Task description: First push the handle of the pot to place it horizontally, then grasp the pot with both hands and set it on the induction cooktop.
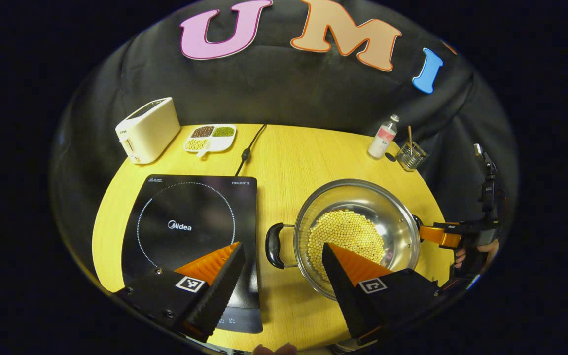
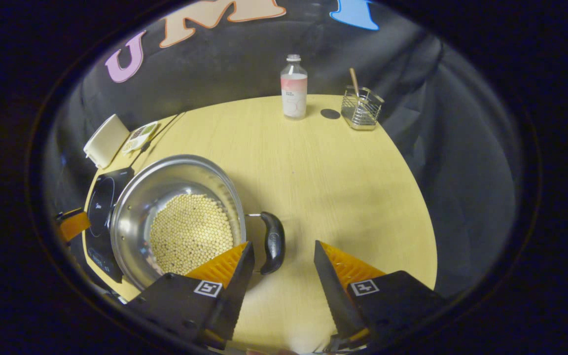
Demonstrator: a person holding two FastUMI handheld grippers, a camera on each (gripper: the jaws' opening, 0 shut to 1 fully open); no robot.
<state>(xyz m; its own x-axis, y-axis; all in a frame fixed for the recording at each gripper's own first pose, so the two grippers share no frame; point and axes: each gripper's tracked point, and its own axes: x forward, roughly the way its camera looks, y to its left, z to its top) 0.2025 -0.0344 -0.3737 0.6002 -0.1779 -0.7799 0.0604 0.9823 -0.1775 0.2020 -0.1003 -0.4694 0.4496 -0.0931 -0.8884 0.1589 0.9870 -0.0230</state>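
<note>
Left gripper view looks down on a round yellow wooden table point(image 1: 289, 158) where the shallow stainless-steel pot point(image 1: 358, 234), its floor covered with pale yellow beans point(image 1: 345, 236), sits just right of the flat black induction cooktop point(image 1: 190, 231), near it but not on it. The pot's two black loop handles already lie along a left-right line: the left handle point(image 1: 274, 245) points at the cooktop, between pot and glass. The left gripper point(image 1: 281, 273) hangs released, jaws wide, with that handle just ahead of and between its fingers. At the pot's far side the other gripper, held by a hand point(image 1: 476, 251), reaches toward the opposite rim.

Right gripper view shows the right gripper point(image 2: 284, 276) also spread open, gripping nothing, with the right handle point(image 2: 272, 241) just ahead, nearer its left-hand finger, long axis crossing the gap.

My judgement: the handle-pushing step looks done, and each gripper must advance a little and close on its own handle. The carry is short and leftward; open tabletop lies behind and to the right, while the near table edge sits close under both grippers.
</note>
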